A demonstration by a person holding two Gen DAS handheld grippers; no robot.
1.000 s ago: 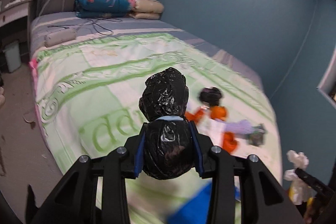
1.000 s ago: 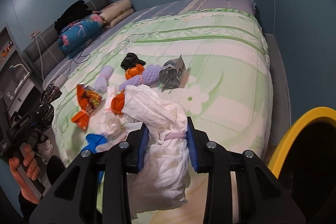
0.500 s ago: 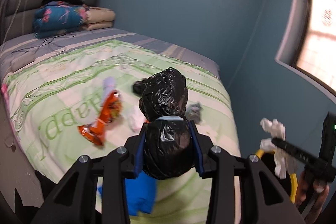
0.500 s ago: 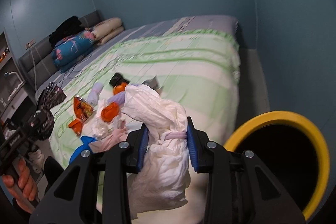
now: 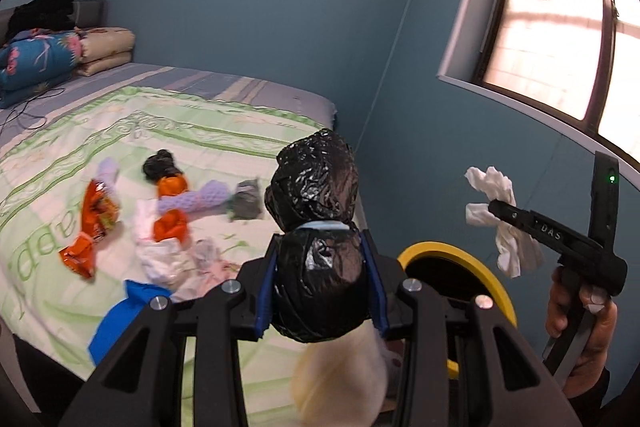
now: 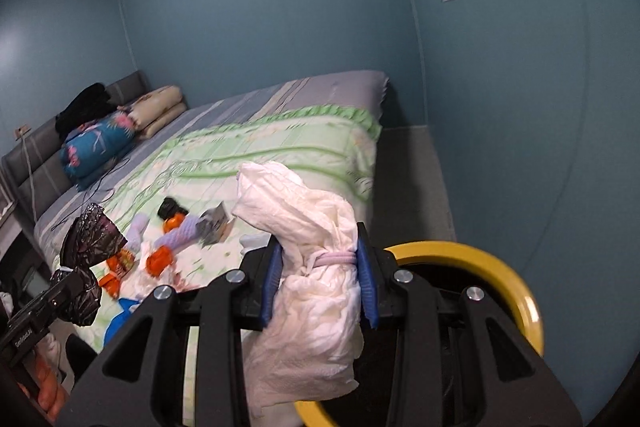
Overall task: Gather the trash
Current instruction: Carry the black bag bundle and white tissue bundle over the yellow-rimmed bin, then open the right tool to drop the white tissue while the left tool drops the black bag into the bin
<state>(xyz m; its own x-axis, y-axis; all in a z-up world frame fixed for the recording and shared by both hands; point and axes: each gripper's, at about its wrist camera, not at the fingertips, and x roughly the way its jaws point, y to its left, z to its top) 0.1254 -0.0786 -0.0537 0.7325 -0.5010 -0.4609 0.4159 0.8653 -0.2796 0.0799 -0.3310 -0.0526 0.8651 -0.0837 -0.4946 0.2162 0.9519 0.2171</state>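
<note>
My left gripper (image 5: 320, 283) is shut on a knotted black plastic bag (image 5: 316, 199), held above the bed's foot corner. My right gripper (image 6: 318, 283) is shut on a tied white tissue bundle (image 6: 308, 227), held just left of the yellow-rimmed trash bin (image 6: 516, 291). The bin also shows in the left wrist view (image 5: 492, 279), right of my left gripper. More trash lies on the bed: orange snack wrappers (image 5: 94, 215), a small black bag (image 5: 158, 167), a purple roll (image 5: 196, 201), a grey packet (image 5: 246, 201), white tissues (image 5: 160, 255) and a blue scrap (image 5: 124, 319).
The bed with a green and white cover (image 5: 120, 131) fills the left. Folded blankets and pillows (image 5: 48, 59) lie at the headboard. Blue walls close in on the right, with a window (image 5: 568, 27) above the bin. A strip of floor (image 6: 416, 187) runs beside the bed.
Both grippers have swung right, away from the bed, with their loads still held. The yellow bin has come into view and now sits close under the right gripper.
</note>
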